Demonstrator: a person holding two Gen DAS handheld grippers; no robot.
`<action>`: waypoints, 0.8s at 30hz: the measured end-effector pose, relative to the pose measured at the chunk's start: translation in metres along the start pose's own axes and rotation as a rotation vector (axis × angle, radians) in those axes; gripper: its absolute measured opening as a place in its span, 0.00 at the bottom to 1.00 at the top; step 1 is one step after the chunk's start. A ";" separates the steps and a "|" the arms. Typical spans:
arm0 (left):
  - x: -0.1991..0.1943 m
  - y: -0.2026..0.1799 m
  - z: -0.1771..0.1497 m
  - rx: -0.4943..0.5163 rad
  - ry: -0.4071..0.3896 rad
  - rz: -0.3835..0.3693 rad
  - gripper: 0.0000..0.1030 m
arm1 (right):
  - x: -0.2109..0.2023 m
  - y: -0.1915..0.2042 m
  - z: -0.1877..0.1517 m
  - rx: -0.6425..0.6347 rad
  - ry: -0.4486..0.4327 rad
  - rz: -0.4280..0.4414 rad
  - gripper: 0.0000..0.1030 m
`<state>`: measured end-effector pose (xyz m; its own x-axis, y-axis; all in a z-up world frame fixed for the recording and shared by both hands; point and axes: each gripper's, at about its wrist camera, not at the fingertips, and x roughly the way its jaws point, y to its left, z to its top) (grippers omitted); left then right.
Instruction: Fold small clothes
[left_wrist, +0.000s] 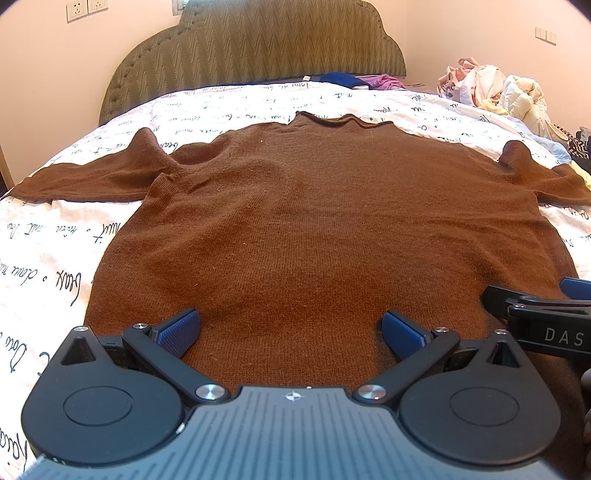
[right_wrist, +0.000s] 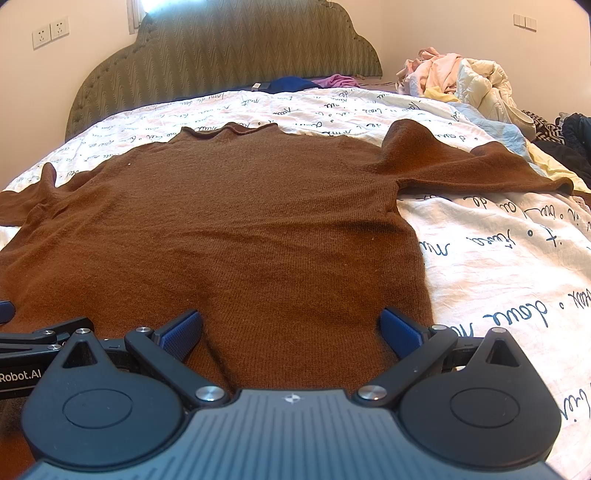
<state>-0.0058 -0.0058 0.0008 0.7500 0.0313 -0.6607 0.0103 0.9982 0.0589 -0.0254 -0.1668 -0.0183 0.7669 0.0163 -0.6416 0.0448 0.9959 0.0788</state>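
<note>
Blue ribbed pads face each other across a wide gap on the left gripper (left_wrist: 291, 328); its jaws stand spread, holding nothing, low over the near hem of the brown sweater (left_wrist: 314, 221). The right gripper (right_wrist: 291, 328) is likewise spread and empty, just beside the left at the same hem. Whether any pad touches the knit cannot be told.

The sweater lies flat on the bed sheet (left_wrist: 48, 258), which is white with script lettering, collar toward the headboard (left_wrist: 255, 40) and both sleeves stretched outward. Judged from this layout, the garment is spread and ready, no fold is yet made, and the paired position at the hem suggests both near corners are to be taken together.

The left wrist view shows the left sleeve (left_wrist: 81, 181) in full length; the right wrist view cuts it at the frame edge. The right wrist view shows the right sleeve (right_wrist: 480, 166) whole, and more of the pile of clothes (right_wrist: 454, 77) at the bed's far right.
</note>
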 end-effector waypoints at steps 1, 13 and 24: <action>0.000 0.000 0.000 0.000 0.000 0.000 1.00 | 0.000 0.000 0.000 0.000 0.000 0.000 1.00; 0.001 -0.001 0.000 -0.002 0.002 -0.006 1.00 | -0.035 -0.184 0.054 0.543 -0.251 0.314 1.00; 0.002 -0.001 0.000 -0.003 0.003 -0.009 1.00 | 0.028 -0.430 0.026 1.222 -0.308 0.067 0.87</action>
<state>-0.0048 -0.0064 -0.0007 0.7480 0.0225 -0.6633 0.0153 0.9986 0.0511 -0.0065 -0.5973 -0.0506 0.9004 -0.1220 -0.4176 0.4351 0.2589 0.8624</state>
